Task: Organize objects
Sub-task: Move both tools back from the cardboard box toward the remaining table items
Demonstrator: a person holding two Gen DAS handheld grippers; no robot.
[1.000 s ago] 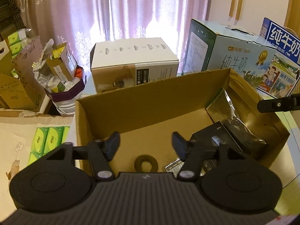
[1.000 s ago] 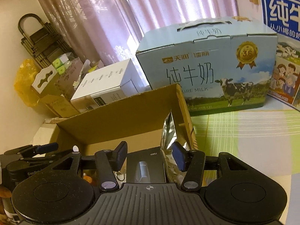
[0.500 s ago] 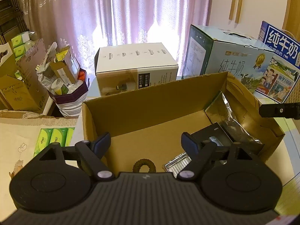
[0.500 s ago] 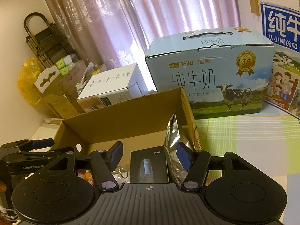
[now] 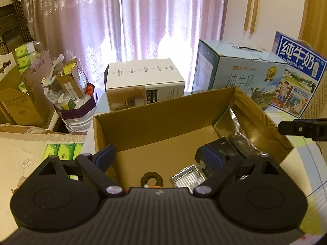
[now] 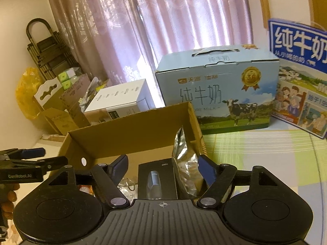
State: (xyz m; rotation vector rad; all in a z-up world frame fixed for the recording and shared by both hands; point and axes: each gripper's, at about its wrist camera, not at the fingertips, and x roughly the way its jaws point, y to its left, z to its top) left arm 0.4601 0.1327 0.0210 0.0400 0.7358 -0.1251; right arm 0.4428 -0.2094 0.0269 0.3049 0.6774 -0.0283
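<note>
Cardboard box [image 5: 163,122] sits on the tabletop [image 6: 265,153], open-topped, under both grippers.

Left gripper [image 5: 157,156]: fingers [image 5: 106,156] spread wide and opening, nothing between them, poised over the box's near edge. Inside the box, just past the fingers: a brown ring [image 5: 151,178] on the box floor; beside it toward the box's right wall, a small silver ribbed case [image 5: 188,176]; then a black carton [image 5: 220,149]; then a silver foil pouch [image 5: 237,128] leaning on the right wall.

Right gripper [image 6: 163,167]: fingers [image 6: 206,170] parted and opening, empty, hovering over the box's right end. The black carton [image 6: 157,179] lies directly below between the fingers, untouched; the foil pouch [image 6: 184,163] stands upright against the box's right wall.

Behind the box: a white carton [image 5: 143,81] past the far wall, a pale blue milk case [image 6: 216,89] beyond the far right corner, a dark blue milk case [image 6: 302,81] further right of that. Left of the box: green tissue packs [image 5: 61,151] and a bin heaped with packaging [image 5: 73,102]. Pink curtains [image 5: 153,20] hang behind everything.
</note>
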